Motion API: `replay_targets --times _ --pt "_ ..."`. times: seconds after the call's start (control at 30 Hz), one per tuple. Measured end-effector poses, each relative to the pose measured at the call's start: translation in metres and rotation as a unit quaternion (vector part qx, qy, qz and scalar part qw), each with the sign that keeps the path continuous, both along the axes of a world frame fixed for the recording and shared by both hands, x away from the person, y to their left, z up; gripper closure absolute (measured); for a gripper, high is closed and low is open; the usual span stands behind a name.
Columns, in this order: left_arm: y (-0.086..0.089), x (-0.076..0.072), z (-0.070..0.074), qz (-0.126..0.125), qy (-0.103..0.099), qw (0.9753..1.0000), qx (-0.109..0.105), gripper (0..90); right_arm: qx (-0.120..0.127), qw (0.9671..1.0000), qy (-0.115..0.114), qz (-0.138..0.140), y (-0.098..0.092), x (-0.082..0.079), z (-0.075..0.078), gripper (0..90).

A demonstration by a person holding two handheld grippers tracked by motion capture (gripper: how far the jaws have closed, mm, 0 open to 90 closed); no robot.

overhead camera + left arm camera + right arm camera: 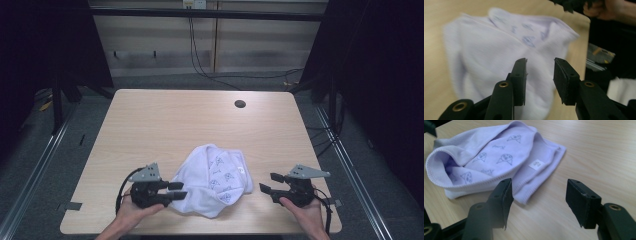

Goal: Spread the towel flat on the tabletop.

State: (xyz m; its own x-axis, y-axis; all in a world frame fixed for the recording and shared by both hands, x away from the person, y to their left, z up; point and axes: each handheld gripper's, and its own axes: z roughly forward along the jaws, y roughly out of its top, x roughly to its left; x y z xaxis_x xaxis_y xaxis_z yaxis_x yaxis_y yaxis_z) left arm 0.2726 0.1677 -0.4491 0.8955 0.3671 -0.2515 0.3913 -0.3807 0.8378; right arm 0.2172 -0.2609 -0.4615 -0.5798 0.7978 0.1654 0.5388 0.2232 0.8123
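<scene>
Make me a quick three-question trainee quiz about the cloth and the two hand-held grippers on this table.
1. True or false: the left hand-held gripper is clamped shut on the white printed cloth.
2. What lies between the two hand-held grippers?
3. The right hand-held gripper is: A) open, beside the cloth; B) shut on the cloth; C) holding a cup.

Key: 1. False, its jaws are open at the cloth's edge. 2. The crumpled cloth on the wooden table. 3. A.

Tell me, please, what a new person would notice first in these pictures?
First the crumpled white cloth with small printed drawings, lying near the front edge of the wooden table. Next, the two black grippers flanking it: the left gripper with jaws open at its edge, the right gripper open, apart from it.
</scene>
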Motion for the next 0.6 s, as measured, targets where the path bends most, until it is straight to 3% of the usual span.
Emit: replay_targets --times 0.1,0.17,0.2,0.23,0.3,0.37,0.4,0.47,0.6 --pt "-0.003 0.026 -0.001 0.024 -0.001 0.9997 0.007 61.1 -0.002 0.9997 -0.008 0.022 0.017 0.014 0.005 42.8" --pt "-0.006 0.046 -0.006 0.037 0.016 0.9992 0.007 58.1 -0.004 0.9993 -0.012 0.034 0.03 0.025 0.009 44.1" --pt "-0.008 0.055 -0.009 0.04 0.023 0.9988 0.015 53.8 -0.004 0.9988 -0.013 0.047 0.042 0.04 0.012 45.6" --pt "-0.01 0.063 -0.013 0.047 0.031 0.9982 0.021 53.8 -0.004 0.9988 -0.013 0.047 0.042 0.04 0.012 45.6" --pt "-0.012 0.072 -0.022 0.054 0.046 0.9973 0.02 50.6 -0.001 0.9983 -0.011 0.057 0.054 0.055 0.013 45.9" --pt "-0.015 0.075 -0.03 0.05 0.058 0.9968 0.023 48.6 0.002 0.9976 -0.005 0.069 0.067 0.07 0.011 45.5" --pt "-0.018 0.074 -0.032 0.044 0.061 0.9967 0.031 49.4 0.001 0.9963 0.007 0.085 0.083 0.084 0.003 43.7" --pt "-0.022 0.072 -0.035 0.03 0.064 0.9968 0.039 50.2 -0.004 0.996 0.01 0.088 0.087 0.088 -0.001 43.0" --pt "-0.032 0.065 -0.042 0.007 0.064 0.9957 0.067 60.9 -0.035 0.992 0.039 0.115 0.109 0.097 -0.027 36.9"
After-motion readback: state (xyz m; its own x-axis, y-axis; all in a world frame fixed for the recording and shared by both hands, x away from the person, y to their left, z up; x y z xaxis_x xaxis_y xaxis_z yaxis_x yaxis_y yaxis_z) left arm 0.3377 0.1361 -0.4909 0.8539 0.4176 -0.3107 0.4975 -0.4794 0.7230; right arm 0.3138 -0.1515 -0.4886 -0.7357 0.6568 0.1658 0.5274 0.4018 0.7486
